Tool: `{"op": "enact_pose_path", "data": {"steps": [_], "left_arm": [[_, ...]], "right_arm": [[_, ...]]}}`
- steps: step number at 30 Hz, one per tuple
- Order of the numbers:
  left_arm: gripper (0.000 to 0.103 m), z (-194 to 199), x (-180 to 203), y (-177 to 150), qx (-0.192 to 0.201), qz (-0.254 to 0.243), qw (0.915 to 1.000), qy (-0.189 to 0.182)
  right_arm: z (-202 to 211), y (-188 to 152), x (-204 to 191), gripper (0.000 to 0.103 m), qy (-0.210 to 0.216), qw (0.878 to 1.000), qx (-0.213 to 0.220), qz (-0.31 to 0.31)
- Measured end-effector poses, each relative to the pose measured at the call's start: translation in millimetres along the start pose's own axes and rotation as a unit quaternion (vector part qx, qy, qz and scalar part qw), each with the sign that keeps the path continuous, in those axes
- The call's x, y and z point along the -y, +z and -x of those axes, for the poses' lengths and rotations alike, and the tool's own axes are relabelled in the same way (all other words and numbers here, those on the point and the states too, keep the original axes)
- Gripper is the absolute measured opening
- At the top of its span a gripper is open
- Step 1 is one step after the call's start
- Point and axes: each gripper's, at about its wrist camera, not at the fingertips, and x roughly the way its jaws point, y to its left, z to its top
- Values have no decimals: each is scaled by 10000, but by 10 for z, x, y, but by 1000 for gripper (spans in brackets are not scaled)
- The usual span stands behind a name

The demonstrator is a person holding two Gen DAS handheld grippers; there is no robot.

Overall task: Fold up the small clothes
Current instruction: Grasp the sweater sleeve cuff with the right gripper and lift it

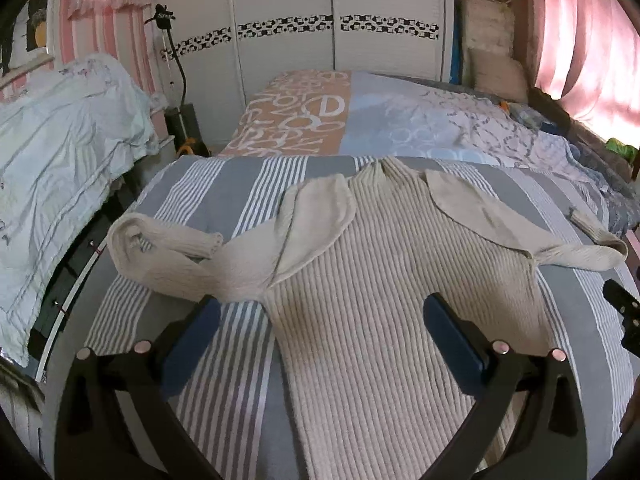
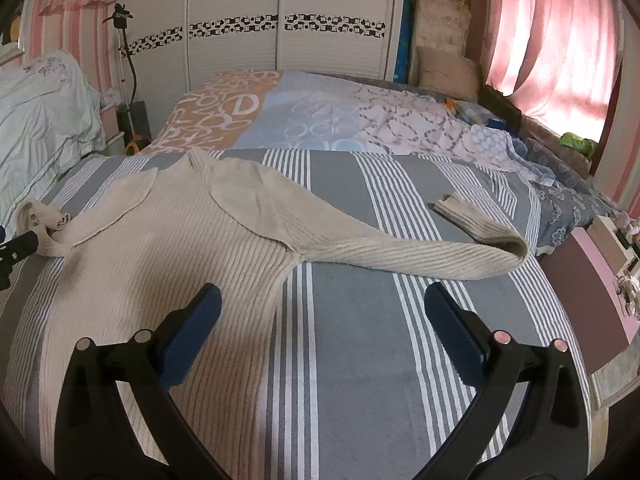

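**Sweater spread out, folding barely begun**

Nearest, the left gripper (image 1: pixel 322 312) hangs over the sweater's (image 1: pixel 380 280) left edge, jaws spread wide and empty. The right gripper (image 2: pixel 322 308) hovers at its right edge, also parted, holding nothing. The sweater lies flat on the striped bed (image 2: pixel 360 320), body unfolded. Beyond, the left sleeve (image 1: pixel 168 252) is bunched and the right sleeve (image 2: pixel 400 252) trails outward, cuff doubled back. By my reckoning, nearly everything remains.

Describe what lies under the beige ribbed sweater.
The beige ribbed sweater lies flat on a grey-and-white striped sheet, which shows around its body and sleeves. Whatever is directly beneath the knit is covered.
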Motion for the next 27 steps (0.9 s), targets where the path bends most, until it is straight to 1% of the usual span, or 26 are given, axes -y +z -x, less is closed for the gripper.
{"op": "enact_pose_path", "data": {"steps": [2, 8, 10, 12, 14, 15, 18, 20, 21, 22, 23, 25, 27], "left_arm": [[102, 11, -3, 3, 31, -7, 10000, 64], [102, -9, 12, 26, 39, -39, 10000, 77], [102, -48, 7, 42, -4, -2, 10000, 37], [102, -86, 5, 73, -7, -10, 10000, 34], [102, -146, 25, 141, 11, -108, 9999, 7], [102, -178, 36, 174, 11, -139, 9999, -30], [102, -279, 105, 273, 63, -302, 9995, -15], [102, -386, 191, 322, 127, -487, 9987, 110], [102, -452, 230, 341, 114, -542, 9984, 137], [102, -505, 250, 357, 107, -573, 9983, 92], [102, -570, 274, 378, 81, -615, 9981, 21], [102, -747, 353, 428, -21, -733, 9973, 12], [102, -916, 409, 502, -14, -808, 9967, -41]], "right_arm": [[5, 10, 5, 100, 19, 10000, 19, -22], [-5, 32, 4, 100, 50, 10000, 36, -20], [-23, 45, 24, 100, 198, 9998, 15, 1], [-39, 75, 100, 100, 507, 9987, 34, 103], [-86, 151, 295, 100, 652, 9972, 231, 292], [-142, 192, 413, 100, 635, 9966, 309, 428], [-447, 345, 796, 100, 322, 9966, 218, 731], [-701, 449, 1068, 90, 267, 9968, 35, 753], [-874, 505, 1224, 80, 189, 9973, -173, 695], [-1008, 537, 1332, 71, 146, 9971, -336, 671], [-1160, 567, 1437, 67, 113, 9962, -487, 712], [-1342, 575, 1515, 56, -42, 9944, -645, 830], [-1527, 591, 1564, 46, -110, 9911, -853, 1017]]}}
